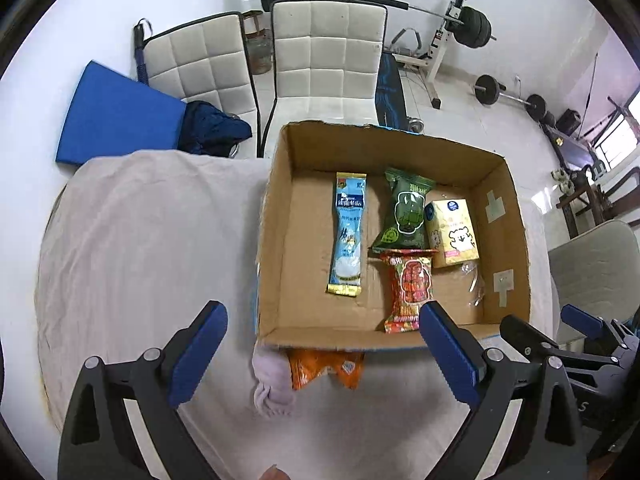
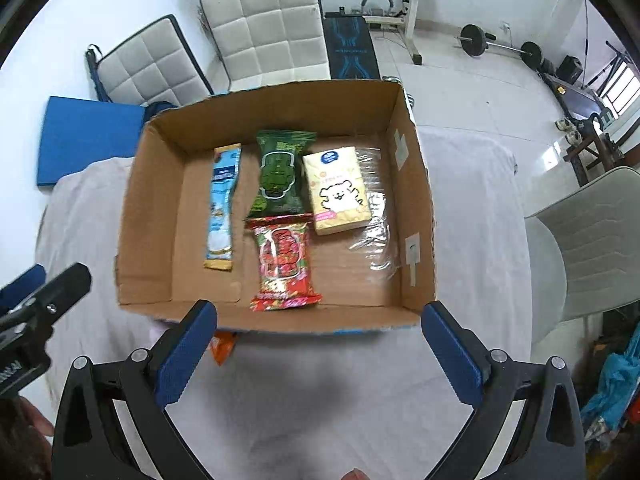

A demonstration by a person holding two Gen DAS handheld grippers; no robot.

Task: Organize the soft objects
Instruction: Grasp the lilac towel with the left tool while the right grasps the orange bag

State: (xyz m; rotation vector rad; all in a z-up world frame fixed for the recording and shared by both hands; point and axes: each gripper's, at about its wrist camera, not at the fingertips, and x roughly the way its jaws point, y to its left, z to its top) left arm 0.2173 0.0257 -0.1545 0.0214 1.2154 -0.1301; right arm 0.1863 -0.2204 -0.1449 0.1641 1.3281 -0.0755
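Note:
An open cardboard box [image 1: 280, 240] [image 2: 152, 216] stands on the cloth-covered table. Inside lie a light blue sachet [image 1: 348, 236] [image 2: 222, 204], a green packet [image 1: 404, 212] [image 2: 278, 172], a red packet [image 1: 410, 288] [image 2: 284, 260], a yellow tissue pack [image 1: 452, 232] [image 2: 338, 196] and clear plastic wrap [image 2: 376, 220]. An orange packet [image 1: 324, 368] [image 2: 222, 348] and a pale purple cloth [image 1: 272, 384] lie on the table against the box's near wall. My left gripper [image 1: 320, 344] is open and empty above them. My right gripper [image 2: 318, 344] is open and empty at the box's near edge.
The table wears a pale pink cloth [image 1: 140, 240]. Two white padded chairs [image 1: 328, 60] and a blue mat [image 1: 116, 116] stand behind it, with weight equipment [image 1: 460, 20] beyond. A grey chair [image 2: 592, 240] stands at the right.

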